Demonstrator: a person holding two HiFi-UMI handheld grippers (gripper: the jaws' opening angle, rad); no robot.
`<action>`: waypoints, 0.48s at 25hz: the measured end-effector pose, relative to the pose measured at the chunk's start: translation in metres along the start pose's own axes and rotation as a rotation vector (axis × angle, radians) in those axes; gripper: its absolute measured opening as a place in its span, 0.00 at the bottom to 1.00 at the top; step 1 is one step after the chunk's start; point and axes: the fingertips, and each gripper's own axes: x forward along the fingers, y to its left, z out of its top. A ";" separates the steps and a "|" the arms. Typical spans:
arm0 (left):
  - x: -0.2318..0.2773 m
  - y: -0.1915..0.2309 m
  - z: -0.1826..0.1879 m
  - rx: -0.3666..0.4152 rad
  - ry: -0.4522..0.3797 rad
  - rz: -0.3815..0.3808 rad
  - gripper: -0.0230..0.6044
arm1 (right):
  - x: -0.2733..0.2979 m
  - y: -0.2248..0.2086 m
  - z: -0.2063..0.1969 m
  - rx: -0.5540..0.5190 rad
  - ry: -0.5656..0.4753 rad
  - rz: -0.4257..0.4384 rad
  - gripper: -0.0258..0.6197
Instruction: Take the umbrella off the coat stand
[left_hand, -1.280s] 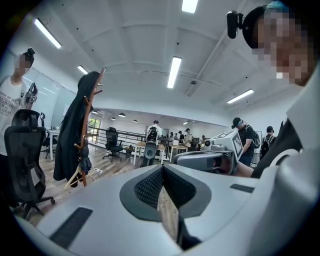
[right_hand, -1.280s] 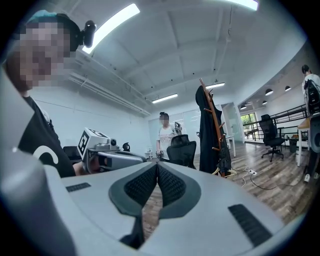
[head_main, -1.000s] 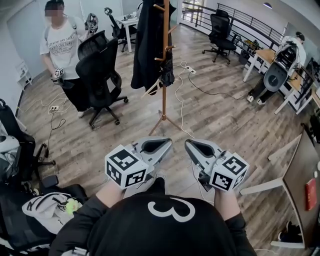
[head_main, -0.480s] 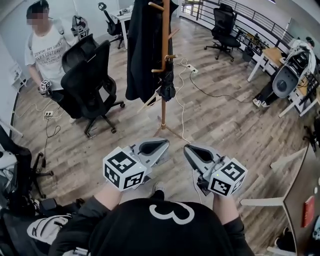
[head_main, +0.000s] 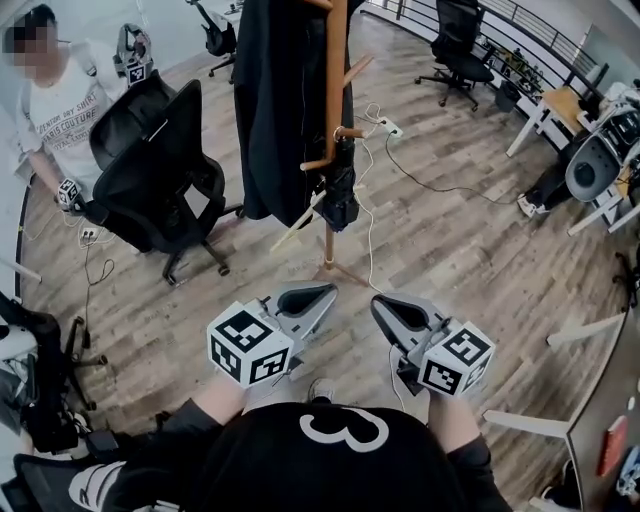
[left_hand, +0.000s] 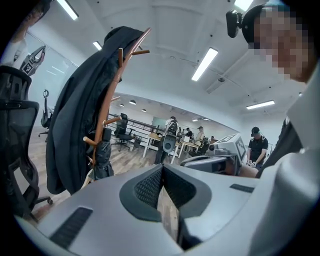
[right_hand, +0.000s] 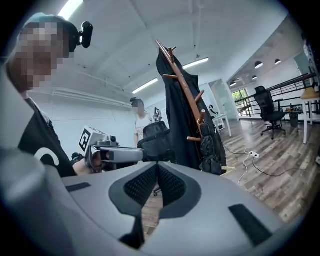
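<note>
A folded black umbrella hangs from a low peg of the wooden coat stand, beside a long black coat. My left gripper and right gripper are side by side in front of me, short of the stand's base, both shut and holding nothing. In the left gripper view the umbrella hangs on the stand to the left of the shut left gripper. The right gripper view shows the umbrella and the stand right of the shut right gripper.
A black office chair stands left of the coat stand, with a person behind it holding grippers. Cables and a power strip lie on the wood floor behind the stand. Desks and more chairs are at the far right.
I have moved forward with both grippers: the coat stand, coat and umbrella are nearer and larger in the head view. Both grippers have stayed shut.
</note>
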 end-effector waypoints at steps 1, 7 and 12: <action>0.003 0.006 0.003 0.001 -0.002 -0.002 0.06 | 0.005 -0.005 0.004 -0.004 -0.001 -0.004 0.08; 0.019 0.024 0.021 0.024 -0.013 -0.007 0.06 | 0.017 -0.023 0.023 -0.019 -0.031 -0.009 0.08; 0.035 0.035 0.027 0.020 -0.011 0.009 0.06 | 0.026 -0.040 0.034 -0.029 -0.034 0.008 0.08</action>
